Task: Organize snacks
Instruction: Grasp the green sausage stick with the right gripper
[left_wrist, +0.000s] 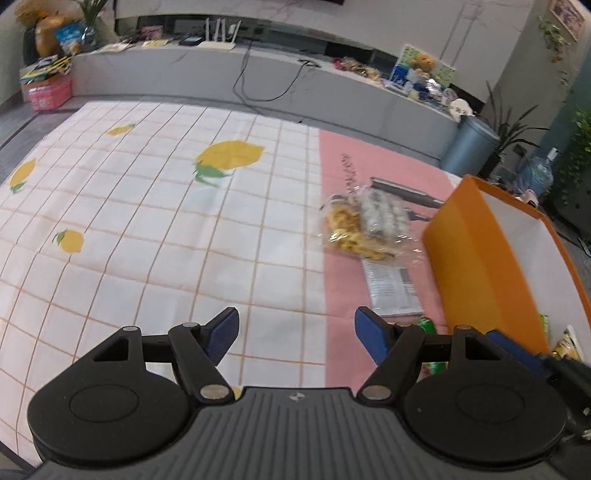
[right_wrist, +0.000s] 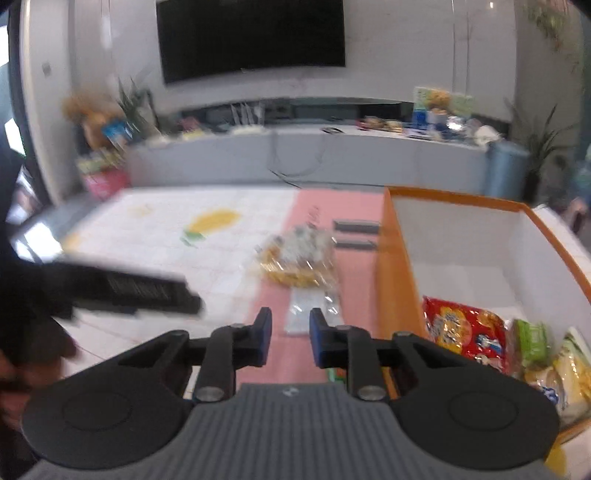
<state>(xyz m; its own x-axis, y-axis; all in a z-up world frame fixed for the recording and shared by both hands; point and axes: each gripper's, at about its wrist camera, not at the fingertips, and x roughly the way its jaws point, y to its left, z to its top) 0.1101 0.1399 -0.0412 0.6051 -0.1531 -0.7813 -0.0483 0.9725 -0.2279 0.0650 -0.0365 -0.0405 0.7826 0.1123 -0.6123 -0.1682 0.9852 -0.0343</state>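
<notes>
Lemon-print cloth covers the desk (left_wrist: 147, 206). Left gripper (left_wrist: 295, 334) is held open and empty; right gripper (right_wrist: 290, 341) is nearly closed, empty. Clear snack bag (left_wrist: 364, 225) lies beside orange box (left_wrist: 476, 258). Crinkly film could be pinched loosely and dropped short of the wall.

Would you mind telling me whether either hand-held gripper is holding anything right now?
Nothing is held: the left hand-held gripper is open and the right hand-held gripper is shut on nothing.
</notes>
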